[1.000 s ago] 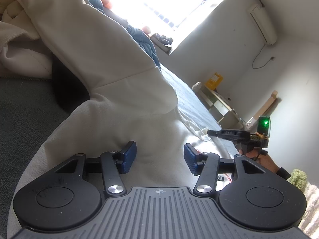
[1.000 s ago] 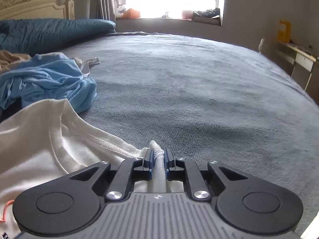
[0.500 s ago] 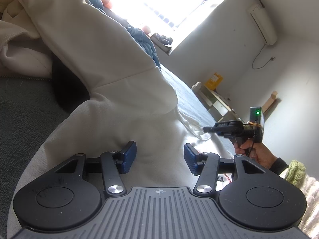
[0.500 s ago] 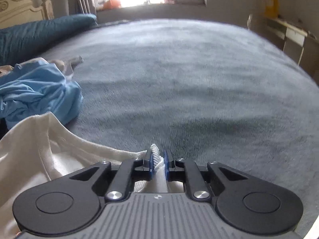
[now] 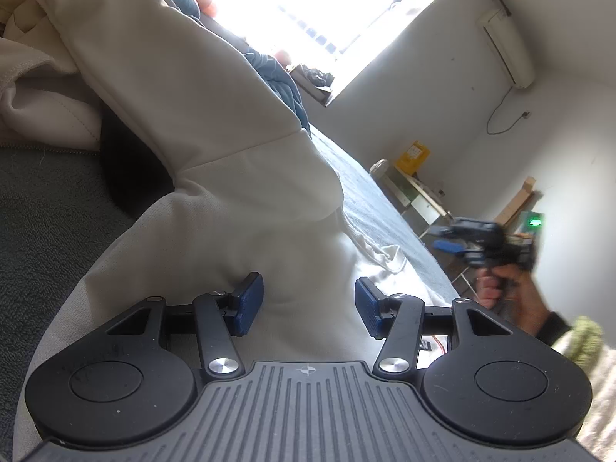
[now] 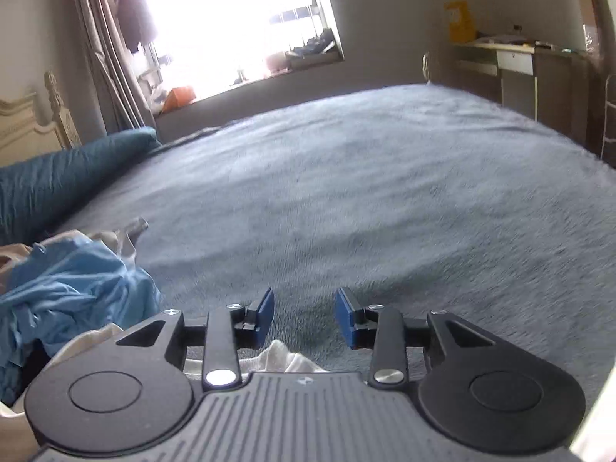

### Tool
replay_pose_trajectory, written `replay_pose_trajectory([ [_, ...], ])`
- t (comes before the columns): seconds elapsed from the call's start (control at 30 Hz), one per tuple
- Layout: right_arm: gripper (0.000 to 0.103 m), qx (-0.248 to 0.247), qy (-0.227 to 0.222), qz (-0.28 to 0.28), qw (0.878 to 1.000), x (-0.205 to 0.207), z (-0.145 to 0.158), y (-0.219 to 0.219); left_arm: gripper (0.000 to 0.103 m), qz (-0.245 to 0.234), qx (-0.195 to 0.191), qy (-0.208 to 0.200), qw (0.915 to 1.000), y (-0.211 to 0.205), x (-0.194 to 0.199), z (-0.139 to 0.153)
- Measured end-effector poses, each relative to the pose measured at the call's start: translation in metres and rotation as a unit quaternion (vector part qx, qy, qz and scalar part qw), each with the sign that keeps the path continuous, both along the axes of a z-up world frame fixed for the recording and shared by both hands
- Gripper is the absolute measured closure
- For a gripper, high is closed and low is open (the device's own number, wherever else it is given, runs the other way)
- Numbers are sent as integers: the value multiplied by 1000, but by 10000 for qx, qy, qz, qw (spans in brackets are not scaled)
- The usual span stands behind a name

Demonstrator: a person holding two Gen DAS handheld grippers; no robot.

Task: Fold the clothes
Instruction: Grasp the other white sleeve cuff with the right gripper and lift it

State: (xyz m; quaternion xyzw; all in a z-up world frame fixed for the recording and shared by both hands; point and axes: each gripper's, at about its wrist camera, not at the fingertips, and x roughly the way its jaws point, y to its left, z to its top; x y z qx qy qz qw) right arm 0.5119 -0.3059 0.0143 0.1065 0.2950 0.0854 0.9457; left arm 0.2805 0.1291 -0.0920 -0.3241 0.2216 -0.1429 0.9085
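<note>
A cream-white garment (image 5: pixel 238 177), thick and soft like a sweatshirt, lay spread over the near side of the bed (image 6: pixel 365 192), which was covered in a grey-blue plush blanket. The cloth rose in a long fold toward the headboard end, crossed by a straight seam, and its ribbed edge trailed out flat toward the middle of the bed. My left gripper (image 5: pixel 309 304) hung low over the garment, its blue pads (image 5: pixel 250 302) standing apart with cream cloth beneath and between them; I could not tell whether the pads touched it. My right gripper (image 6: pixel 304 317) was held off the foot-side edge of the garment, raised above the blanket and tipped slightly downward. Its jaws had just been opening, and they stood parted with only blanket showing between the blue pads (image 6: pixel 266 313); a small bunch of white hem (image 6: pixel 281 358) sat just below them, close to the gripper's body. From the left camera, my right hand (image 5: pixel 504 288) was blurred, wrapped around the gripper's handle. A crumpled light-blue garment (image 6: pixel 73 288) lay heaped near the headboard side, beside a teal pillow (image 6: pixel 57 181).
</note>
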Motion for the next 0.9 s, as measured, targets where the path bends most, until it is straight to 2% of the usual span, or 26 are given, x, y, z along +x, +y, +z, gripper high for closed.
replay_pose_trajectory([
  [0.13,64,-125,-38,-394,9991,-52,63,-46,50,-1,-1,3,10000,1,0,0],
  [0.23,55,-394,151,-828,9957,-92,100,-77,50,0,-6,8,10000,1,0,1],
  [0.27,48,-514,297,-947,9937,-104,106,-86,50,0,-9,9,10000,1,0,1],
  [0.33,45,-707,537,-1115,9898,-122,109,-100,50,0,-20,10,10000,2,0,1],
  [0.47,43,-1046,917,-1105,9841,-135,92,-106,50,-5,-41,8,10000,3,0,1],
  [0.57,38,-1554,999,-1122,9764,-122,77,-98,50,-13,-62,7,10000,4,0,1],
  [0.73,29,-1929,1412,-1433,9604,-57,46,-109,50,-19,-63,6,10000,4,1,1],
  [0.83,25,-1905,2023,-1738,9448,-10,16,-128,50,-23,-53,8,10000,4,1,1],
  [0.9,25,-1798,2569,-1944,9294,14,-8,-141,50,-26,-46,7,10000,4,2,1],
])
